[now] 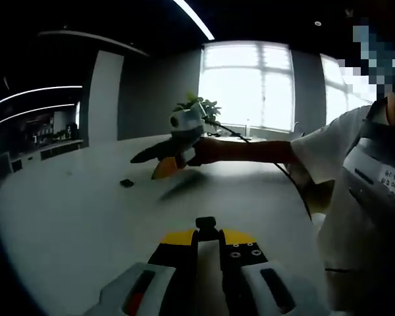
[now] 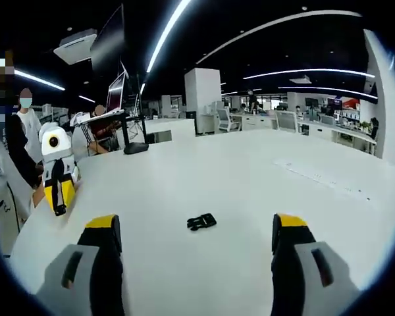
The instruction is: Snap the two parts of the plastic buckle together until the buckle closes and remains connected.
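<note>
A small black plastic buckle (image 2: 201,222) lies on the white table (image 2: 250,178), and its two parts lie together as one piece. In the right gripper view it sits ahead of my right gripper (image 2: 197,224), centred between the wide-open jaws with nothing in them. In the left gripper view the buckle (image 1: 126,183) is a small dark spot far out on the table, and the right gripper (image 1: 151,166) hovers just beyond it. My left gripper (image 1: 206,227) is low over the near table with its yellow-tipped jaws together. The left gripper (image 2: 58,197) also appears at the far left, well away from the buckle.
A person (image 1: 355,178) in a white shirt stands at the table's right edge. A potted plant (image 1: 201,108) and a cable (image 1: 276,164) sit at the far side. Desks, monitors (image 2: 115,89) and seated people (image 2: 26,112) lie beyond the table.
</note>
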{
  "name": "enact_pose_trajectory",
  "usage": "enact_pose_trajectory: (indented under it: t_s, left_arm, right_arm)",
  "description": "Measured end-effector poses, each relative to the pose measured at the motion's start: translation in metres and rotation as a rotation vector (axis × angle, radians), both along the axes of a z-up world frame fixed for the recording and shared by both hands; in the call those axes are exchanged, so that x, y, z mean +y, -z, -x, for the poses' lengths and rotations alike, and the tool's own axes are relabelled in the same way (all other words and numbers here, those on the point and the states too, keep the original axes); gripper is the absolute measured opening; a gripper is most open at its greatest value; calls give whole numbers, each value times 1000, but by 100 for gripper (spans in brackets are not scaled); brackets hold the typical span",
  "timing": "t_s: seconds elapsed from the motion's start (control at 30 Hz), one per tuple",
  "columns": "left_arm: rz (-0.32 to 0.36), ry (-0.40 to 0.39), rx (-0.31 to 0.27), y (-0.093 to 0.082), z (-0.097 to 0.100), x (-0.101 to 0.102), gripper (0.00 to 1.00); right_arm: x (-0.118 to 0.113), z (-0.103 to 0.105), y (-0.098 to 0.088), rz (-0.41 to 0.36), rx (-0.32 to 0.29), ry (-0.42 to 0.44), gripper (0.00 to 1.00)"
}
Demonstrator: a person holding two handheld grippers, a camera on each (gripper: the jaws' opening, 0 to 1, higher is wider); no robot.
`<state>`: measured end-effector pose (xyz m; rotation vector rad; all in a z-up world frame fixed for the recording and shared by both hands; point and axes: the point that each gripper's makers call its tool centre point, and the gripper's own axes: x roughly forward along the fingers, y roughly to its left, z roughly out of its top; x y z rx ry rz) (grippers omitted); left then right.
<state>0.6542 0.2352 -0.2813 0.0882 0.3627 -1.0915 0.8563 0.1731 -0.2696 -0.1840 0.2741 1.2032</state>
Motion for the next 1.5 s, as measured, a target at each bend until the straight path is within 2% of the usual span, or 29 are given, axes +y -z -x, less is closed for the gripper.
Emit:
enact_pose_trajectory:
  t_s: [0.3, 0.47, 0.67, 0.87, 1.07, 1.5]
  left_arm:
    - [-31, 21, -2, 5, 2, -2, 13]
    - [-40, -5, 6, 7, -1, 2, 13]
    - [-54, -39, 5, 10, -6, 6, 13]
    - [-55, -85, 6, 11, -13, 13, 13]
    - [-62, -113, 7, 14, -16, 17, 13]
    - [-21, -137, 2, 9, -18, 20, 15]
  right_arm:
    - [7, 1, 6, 34, -5, -10, 93]
    - [11, 0, 10, 52, -2, -9, 91]
    - [14, 0, 15, 75, -3, -6, 84]
    - [15, -3, 18, 93, -5, 3, 73]
    - [16, -4, 19, 80, 2, 9, 66]
    - [18, -3, 22, 85, 11, 11, 51]
